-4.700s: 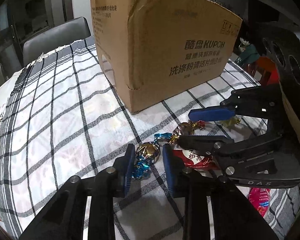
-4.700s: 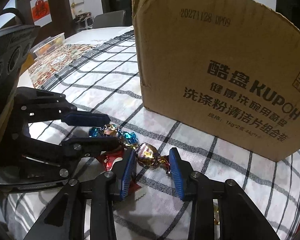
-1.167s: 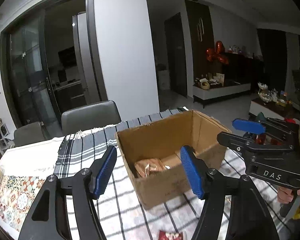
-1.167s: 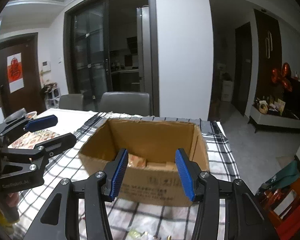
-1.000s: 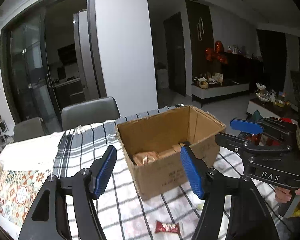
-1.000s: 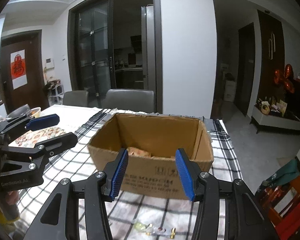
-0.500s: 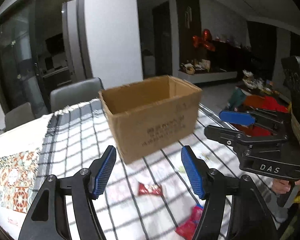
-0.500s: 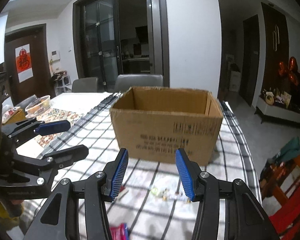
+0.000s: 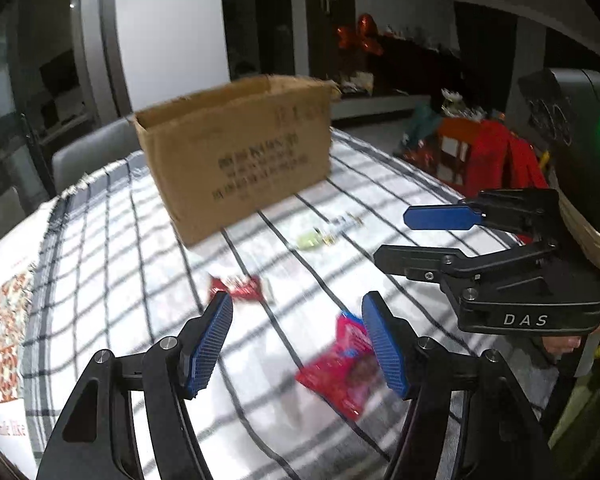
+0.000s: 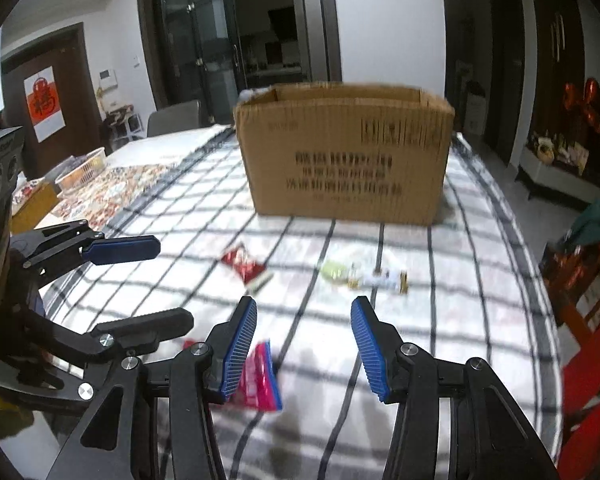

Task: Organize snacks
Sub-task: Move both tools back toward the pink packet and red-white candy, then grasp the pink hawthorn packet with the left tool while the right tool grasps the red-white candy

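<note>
An open cardboard box (image 9: 236, 148) (image 10: 346, 156) stands on the checked tablecloth. In front of it lie a small red packet (image 9: 240, 286) (image 10: 246, 266), a pale green candy with gold-wrapped sweets (image 9: 320, 236) (image 10: 364, 274), and a red-pink snack bag (image 9: 342, 372) (image 10: 260, 376). My left gripper (image 9: 296, 344) is open and empty above the cloth, just over the snack bag. My right gripper (image 10: 304, 344) is open and empty, right of the bag. Each gripper shows in the other's view (image 9: 432, 236) (image 10: 140, 284).
A patterned mat (image 10: 112, 192) and a basket (image 10: 84, 170) lie at the table's left end. Grey chairs (image 9: 96, 152) stand behind the table. A red and orange item (image 9: 488, 156) stands off the right edge.
Both grippers held candies 4.7 s ago, then stood open above the box. Since then both have dropped back and down toward the snacks on the cloth.
</note>
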Action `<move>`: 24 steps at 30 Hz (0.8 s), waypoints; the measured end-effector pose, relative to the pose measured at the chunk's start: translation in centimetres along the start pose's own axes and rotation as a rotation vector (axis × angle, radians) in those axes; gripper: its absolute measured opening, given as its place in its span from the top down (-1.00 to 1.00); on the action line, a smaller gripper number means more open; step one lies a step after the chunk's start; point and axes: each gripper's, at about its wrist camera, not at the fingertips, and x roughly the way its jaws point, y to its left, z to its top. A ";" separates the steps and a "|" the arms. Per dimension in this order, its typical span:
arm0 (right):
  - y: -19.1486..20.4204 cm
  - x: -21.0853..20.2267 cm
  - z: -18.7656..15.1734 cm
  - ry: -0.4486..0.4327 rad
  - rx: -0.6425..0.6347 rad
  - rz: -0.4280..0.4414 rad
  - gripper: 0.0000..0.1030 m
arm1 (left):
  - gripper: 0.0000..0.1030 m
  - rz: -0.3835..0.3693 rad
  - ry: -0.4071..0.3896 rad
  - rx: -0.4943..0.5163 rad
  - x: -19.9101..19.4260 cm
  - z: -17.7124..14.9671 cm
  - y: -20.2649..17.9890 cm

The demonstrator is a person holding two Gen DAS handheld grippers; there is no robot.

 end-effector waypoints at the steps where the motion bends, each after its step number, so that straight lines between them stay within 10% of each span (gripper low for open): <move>1: 0.1 0.1 -0.4 0.011 0.003 0.004 0.03 | -0.28 -0.022 0.015 0.002 0.3 -0.3 -0.2; 10: 0.2 0.9 -2.6 0.068 0.026 -0.006 0.03 | -0.26 -0.146 0.123 -0.014 3.3 -2.5 -0.9; 24: -0.5 2.1 -4.5 0.134 0.087 -0.008 0.03 | -0.26 -0.135 0.145 -0.005 5.6 -3.8 -1.5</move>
